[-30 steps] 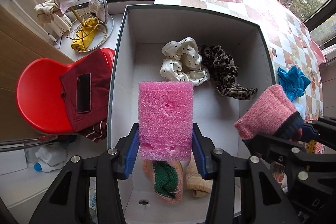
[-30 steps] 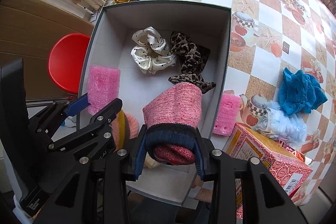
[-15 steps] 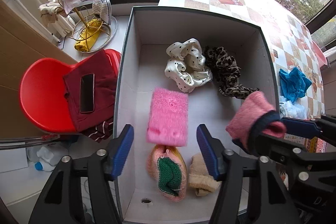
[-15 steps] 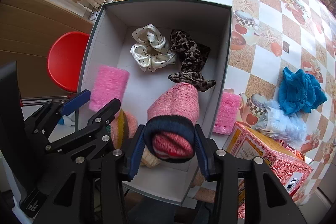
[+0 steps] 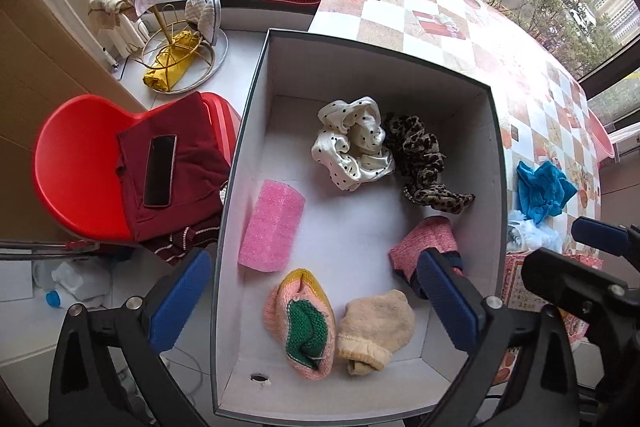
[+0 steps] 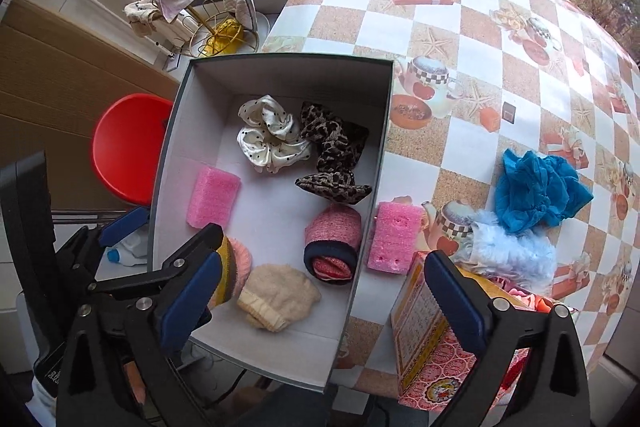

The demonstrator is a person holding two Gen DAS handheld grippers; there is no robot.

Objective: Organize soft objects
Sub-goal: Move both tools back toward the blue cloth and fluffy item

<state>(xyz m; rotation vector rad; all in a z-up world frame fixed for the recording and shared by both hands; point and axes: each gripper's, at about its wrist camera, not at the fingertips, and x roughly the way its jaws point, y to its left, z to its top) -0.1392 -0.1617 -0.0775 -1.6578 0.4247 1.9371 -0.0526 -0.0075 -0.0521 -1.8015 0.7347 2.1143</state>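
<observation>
**Both drops made**

Left gripper (image 5: 316, 301) and right gripper (image 6: 322, 305) jaws opening wide, nothing between them. Pink foam block (image 5: 272, 225) and rolled pink sock (image 6: 333, 243), held a second ago, now lie in the box (image 6: 370, 163). Second foam block (image 6: 394, 237) waits outside.

Left black two-finger gripper with blue pads (image 5: 316, 299) points steeply down, jaws opening wide, nothing between them. Right black gripper with blue pads (image 6: 324, 299) likewise, jaws opening, pads gripping nothing.
</observation>
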